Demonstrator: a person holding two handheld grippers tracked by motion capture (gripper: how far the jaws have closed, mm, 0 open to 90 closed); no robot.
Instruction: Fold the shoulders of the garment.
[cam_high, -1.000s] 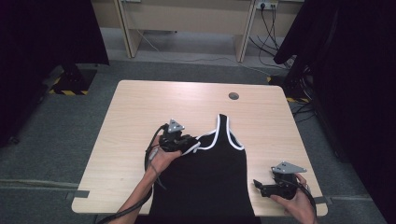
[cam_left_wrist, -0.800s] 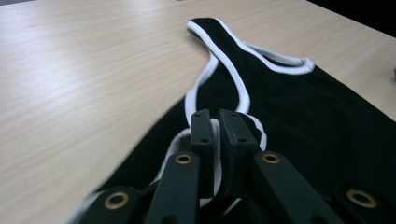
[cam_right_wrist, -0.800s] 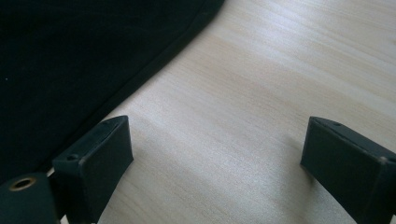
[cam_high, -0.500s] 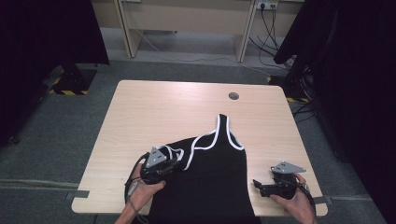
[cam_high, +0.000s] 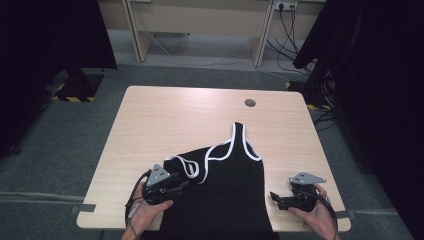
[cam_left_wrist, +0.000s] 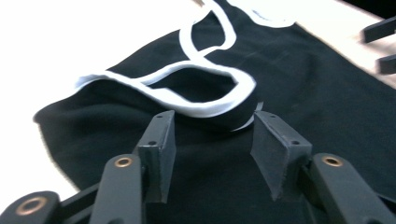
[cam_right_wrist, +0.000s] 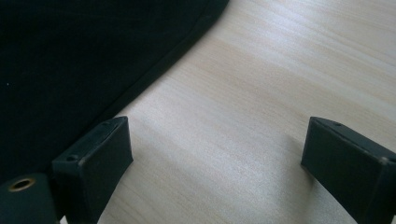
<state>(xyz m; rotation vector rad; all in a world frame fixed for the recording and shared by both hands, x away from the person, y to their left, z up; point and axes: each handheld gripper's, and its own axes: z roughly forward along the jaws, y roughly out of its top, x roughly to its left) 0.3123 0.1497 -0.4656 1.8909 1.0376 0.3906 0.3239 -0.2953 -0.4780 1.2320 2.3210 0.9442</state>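
Tank top (cam_high: 225, 185) lies lengthwise, straps toward table's far edge

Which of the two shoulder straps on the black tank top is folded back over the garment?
The strap beside the left gripper: its white-trimmed loop lies doubled over the black tank top, just ahead of the open fingers. The other strap stretches flat up the table.

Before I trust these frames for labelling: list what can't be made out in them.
- Tank top: hem, cut off by the high view's bottom edge.
- Left gripper: whether its jaws pinch the folded strap, unclear in the left gripper view.
- Table: what lies under the cloth, hidden.
- Far wall socket: too small.
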